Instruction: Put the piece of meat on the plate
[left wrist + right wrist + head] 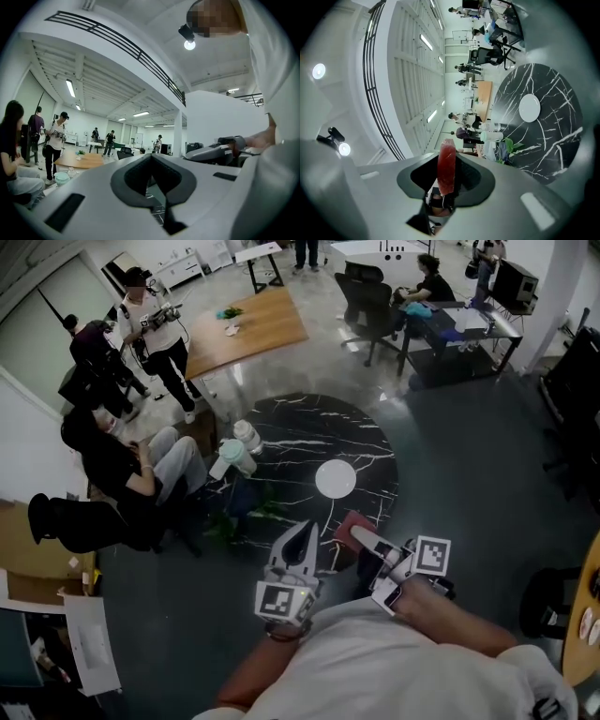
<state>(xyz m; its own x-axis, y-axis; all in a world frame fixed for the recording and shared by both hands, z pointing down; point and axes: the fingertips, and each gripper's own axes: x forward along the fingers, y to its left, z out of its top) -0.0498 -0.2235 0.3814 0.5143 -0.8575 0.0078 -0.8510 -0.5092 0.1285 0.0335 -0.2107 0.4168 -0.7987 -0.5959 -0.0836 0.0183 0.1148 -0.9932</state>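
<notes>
A round white plate (335, 479) lies near the middle of the black marble table (281, 427); the right gripper view shows the plate (529, 107) lying bare on the table (553, 140). My right gripper (359, 533) hovers over the table's near edge, just short of the plate. It is shut on a flat red piece of meat (351, 523), which stands on edge between its jaws (446, 171). My left gripper (302, 527) is beside it to the left, over the same edge. Its jaws (151, 158) are together with nothing between them.
Two cups and a bottle (238, 451) stand at the table's left rim, with a green plant (264, 502) below them. A person sits close by on the left (122, 470), and others stand farther off. Behind are a wooden table (246, 329) and office chairs (367, 306).
</notes>
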